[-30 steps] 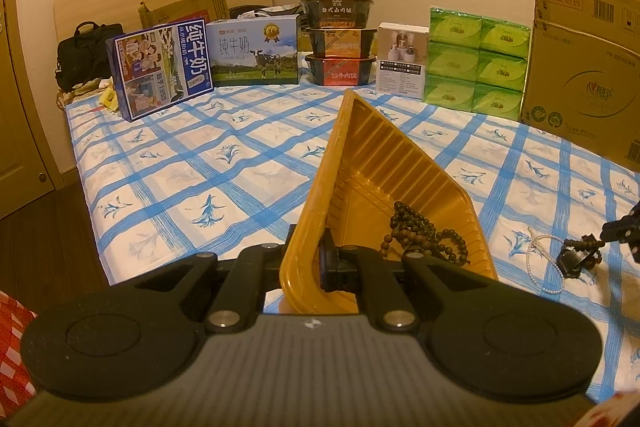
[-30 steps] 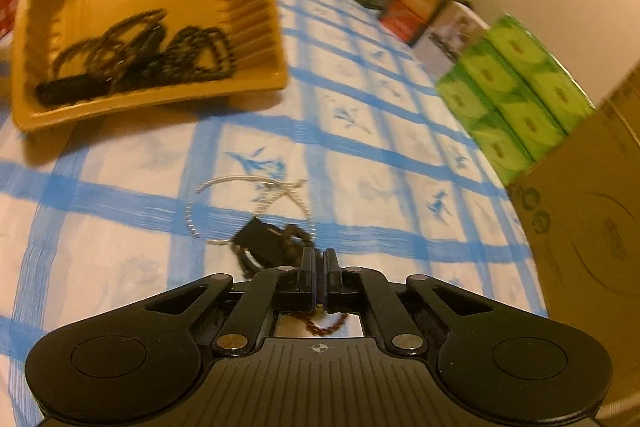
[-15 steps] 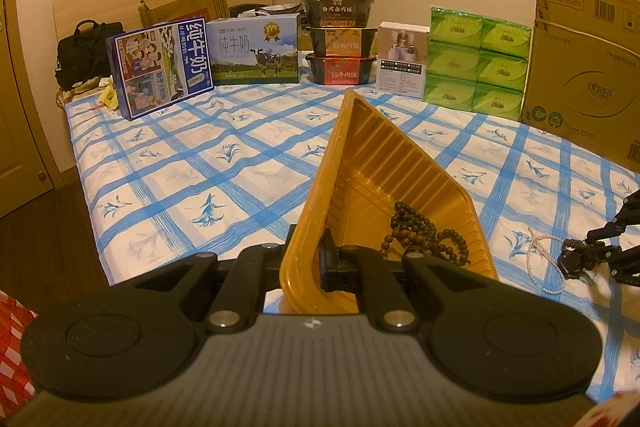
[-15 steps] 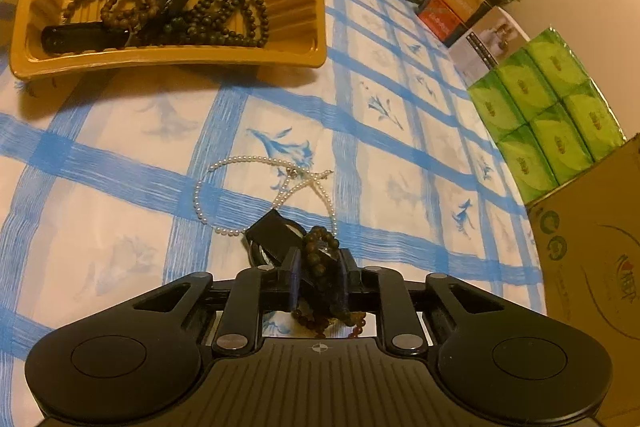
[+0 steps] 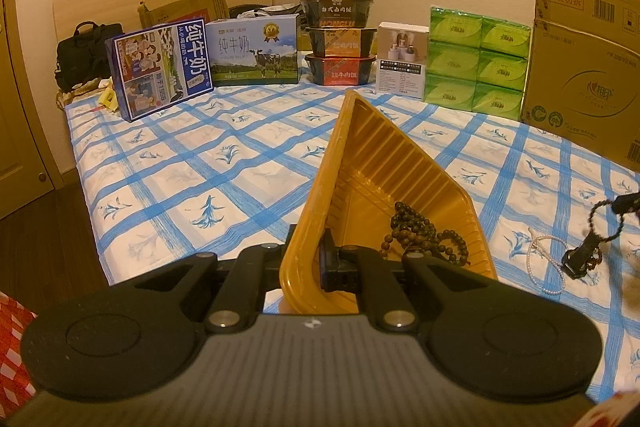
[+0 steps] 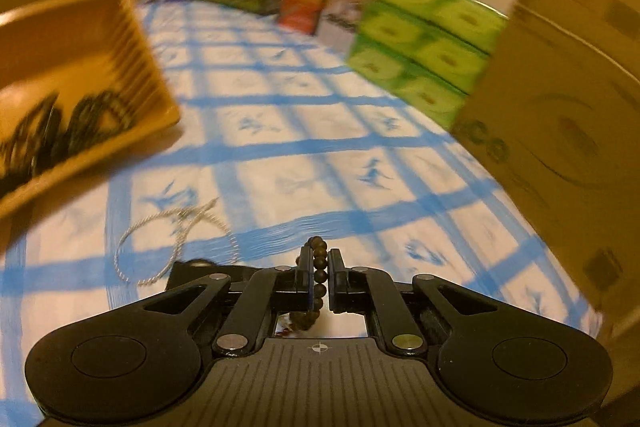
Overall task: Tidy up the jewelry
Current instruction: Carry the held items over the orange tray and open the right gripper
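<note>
Jewelry is seen spread over a bed dressed in a blue-checked sheet, with milk cartons, green tissue packs and a cardboard box lined against the cream wall. A yellow tray holding dark bead strings is clamped at its rim by the left gripper. A brown bead bracelet is pinched in the closing right gripper, beside a pearl strand lying on the sheet.

A bed under a blue-checked sheet carries everything. Milk cartons, stacked bowls, green tissue packs and a cardboard box line its far edge. A pearl strand lies near right.
</note>
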Demonstrator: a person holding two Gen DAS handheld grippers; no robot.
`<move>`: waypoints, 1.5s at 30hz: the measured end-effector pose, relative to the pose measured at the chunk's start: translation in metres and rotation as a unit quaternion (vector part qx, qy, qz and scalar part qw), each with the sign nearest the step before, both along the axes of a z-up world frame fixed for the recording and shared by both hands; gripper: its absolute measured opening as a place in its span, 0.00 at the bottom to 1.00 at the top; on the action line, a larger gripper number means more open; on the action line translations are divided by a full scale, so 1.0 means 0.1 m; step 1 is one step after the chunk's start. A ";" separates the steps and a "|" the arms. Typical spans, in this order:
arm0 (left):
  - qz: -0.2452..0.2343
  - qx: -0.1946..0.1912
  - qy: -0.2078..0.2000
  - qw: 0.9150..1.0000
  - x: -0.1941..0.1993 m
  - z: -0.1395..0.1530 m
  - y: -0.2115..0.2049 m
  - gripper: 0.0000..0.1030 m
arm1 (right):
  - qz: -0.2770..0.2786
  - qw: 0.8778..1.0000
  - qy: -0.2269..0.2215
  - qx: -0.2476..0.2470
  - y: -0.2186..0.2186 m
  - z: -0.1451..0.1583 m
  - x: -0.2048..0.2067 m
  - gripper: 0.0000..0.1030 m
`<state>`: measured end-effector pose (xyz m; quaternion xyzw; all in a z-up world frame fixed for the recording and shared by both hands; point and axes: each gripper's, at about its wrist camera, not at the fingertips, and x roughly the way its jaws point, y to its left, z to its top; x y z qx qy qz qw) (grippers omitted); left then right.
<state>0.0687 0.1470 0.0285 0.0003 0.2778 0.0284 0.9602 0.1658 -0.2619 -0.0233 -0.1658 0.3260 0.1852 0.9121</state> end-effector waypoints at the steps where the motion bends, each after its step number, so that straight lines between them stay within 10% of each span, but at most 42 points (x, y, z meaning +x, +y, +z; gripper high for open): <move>1: 0.000 0.001 0.000 1.000 0.00 0.00 0.00 0.07 | -0.008 1.000 -0.001 0.011 -0.04 0.04 -0.01 0.06; 13: 0.000 0.001 0.000 1.000 0.00 -0.02 0.00 0.07 | 0.006 0.996 -0.012 0.083 0.03 0.48 -0.30 0.06; 34: 0.001 -0.005 -0.001 1.000 0.01 -0.01 0.01 0.07 | 0.196 0.954 0.088 0.211 2.05 0.39 -0.45 0.06; 45: 0.002 -0.006 -0.001 1.000 0.03 -0.02 0.00 0.07 | 0.106 0.974 0.048 0.194 1.70 0.33 -0.30 0.33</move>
